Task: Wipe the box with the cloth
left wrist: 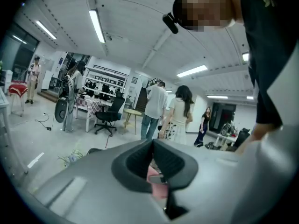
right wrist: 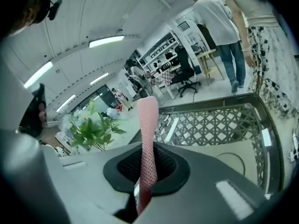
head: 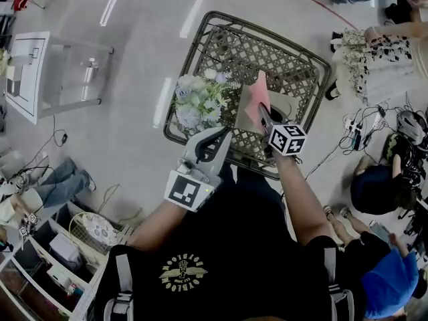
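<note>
A pink mesh cloth (head: 257,93) stands up over a flat beige box (head: 245,118) on the dark lattice table (head: 294,65). My right gripper (head: 263,117) is shut on the cloth's lower end, right above the box. In the right gripper view the cloth (right wrist: 146,134) rises out of the closed jaws of the right gripper (right wrist: 144,174), with the box (right wrist: 229,155) just beyond. My left gripper (head: 223,136) hovers at the table's near edge, left of the box, its fingers meeting at the tips and holding nothing. In the left gripper view, the left gripper (left wrist: 156,174) points out across the room.
A bunch of pale flowers (head: 197,99) lies on the table left of the box. A glass side table (head: 67,72) stands far left, white shelves (head: 60,246) at lower left. Cables and seated people (head: 381,192) crowd the right side. Several people (left wrist: 168,111) stand beyond.
</note>
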A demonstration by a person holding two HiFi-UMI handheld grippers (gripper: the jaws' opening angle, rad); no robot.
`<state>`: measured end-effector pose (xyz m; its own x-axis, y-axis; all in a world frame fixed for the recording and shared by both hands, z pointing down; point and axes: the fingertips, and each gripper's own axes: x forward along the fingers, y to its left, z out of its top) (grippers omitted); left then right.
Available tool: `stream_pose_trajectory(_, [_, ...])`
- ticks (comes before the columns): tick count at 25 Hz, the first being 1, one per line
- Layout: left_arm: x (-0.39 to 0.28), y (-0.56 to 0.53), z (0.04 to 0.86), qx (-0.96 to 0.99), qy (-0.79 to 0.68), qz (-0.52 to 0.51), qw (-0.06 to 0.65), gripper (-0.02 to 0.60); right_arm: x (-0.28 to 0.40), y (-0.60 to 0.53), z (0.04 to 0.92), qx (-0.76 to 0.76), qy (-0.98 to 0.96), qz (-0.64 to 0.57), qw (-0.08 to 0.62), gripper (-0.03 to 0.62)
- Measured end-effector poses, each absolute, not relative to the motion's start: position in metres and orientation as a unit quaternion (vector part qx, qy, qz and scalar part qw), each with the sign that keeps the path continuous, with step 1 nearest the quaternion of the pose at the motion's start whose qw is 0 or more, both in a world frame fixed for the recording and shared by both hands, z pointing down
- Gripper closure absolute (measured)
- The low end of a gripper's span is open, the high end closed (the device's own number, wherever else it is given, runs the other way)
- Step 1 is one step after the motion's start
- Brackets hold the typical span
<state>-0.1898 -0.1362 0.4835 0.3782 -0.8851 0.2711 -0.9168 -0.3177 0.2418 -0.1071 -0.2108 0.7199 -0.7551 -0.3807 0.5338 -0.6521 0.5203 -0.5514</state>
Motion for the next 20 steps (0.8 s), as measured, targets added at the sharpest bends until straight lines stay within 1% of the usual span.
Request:
stream_pose_trajectory(3, [-0.186, -0.127, 0.494, 0.806, -0.555, 0.038, 0.201, 0.581, -0.113, -0.206, 0.757, 0.303, -0.84, 0.39, 0.223, 0.577])
stream_pose_trajectory(6, [-0.196, -0.121, 0.496, 0.802, -0.556, 0.044, 0.216, 0.581, -0.13, -0.203, 0.784, 0.313, -0.821, 0.399, 0.263, 0.577])
stream_pose_trajectory(8, [-0.202, -0.121, 0.497, 0.801, -0.557, 0.048, 0.215, 0.581, -0.131, -0.204, 0.8, 0.323, -0.807, 0.391, 0.301, 0.577])
stream_pose_trajectory(10, [-0.207, -0.123, 0.496, 0.805, -0.557, 0.049, 0.196, 0.581, -0.124, -0.206, 0.81, 0.332, -0.8, 0.38, 0.324, 0.577])
stream_pose_trajectory(12, [-0.21, -0.126, 0.496, 0.807, -0.56, 0.049, 0.183, 0.581, -0.113, -0.208, 0.815, 0.338, -0.796, 0.375, 0.333, 0.577])
stream_pose_trajectory(20, [-0.193, -0.134, 0.493, 0.815, -0.548, 0.048, 0.181, 0.581, -0.041, -0.218, 0.818, 0.381, -0.772, 0.359, 0.359, 0.577])
